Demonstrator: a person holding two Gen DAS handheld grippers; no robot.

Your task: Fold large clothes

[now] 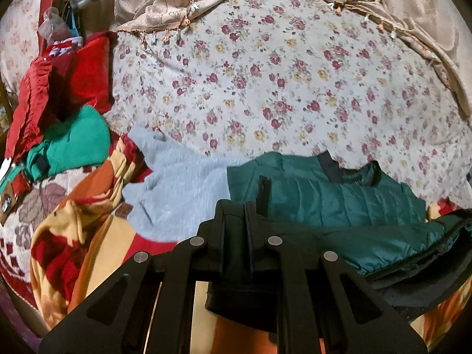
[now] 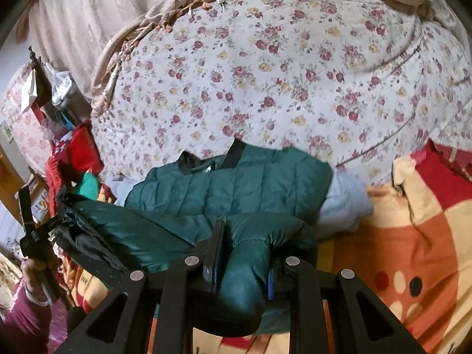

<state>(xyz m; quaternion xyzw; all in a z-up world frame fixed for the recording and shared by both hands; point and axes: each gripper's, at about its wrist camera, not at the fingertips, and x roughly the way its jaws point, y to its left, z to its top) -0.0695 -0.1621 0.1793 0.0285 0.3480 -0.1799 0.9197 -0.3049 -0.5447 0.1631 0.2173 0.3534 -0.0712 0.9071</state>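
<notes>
A dark green quilted jacket (image 1: 324, 194) lies on the bed with its black collar toward the far side; it also shows in the right wrist view (image 2: 236, 183). My left gripper (image 1: 246, 215) is shut on the jacket's black-lined edge (image 1: 236, 301), which hangs down between the fingers. My right gripper (image 2: 244, 253) is shut on a bunched green part of the jacket (image 2: 244, 283), near its lower hem. The left gripper (image 2: 35, 233) appears at the far left of the right wrist view, holding the jacket's other end up.
A floral bedspread (image 1: 280, 73) covers the bed behind the jacket. A grey garment (image 1: 177, 188) lies under the jacket's side. A red, orange and yellow blanket (image 2: 413, 236) covers the near bed. Red and bright green clothes (image 1: 73, 141) are piled at the left.
</notes>
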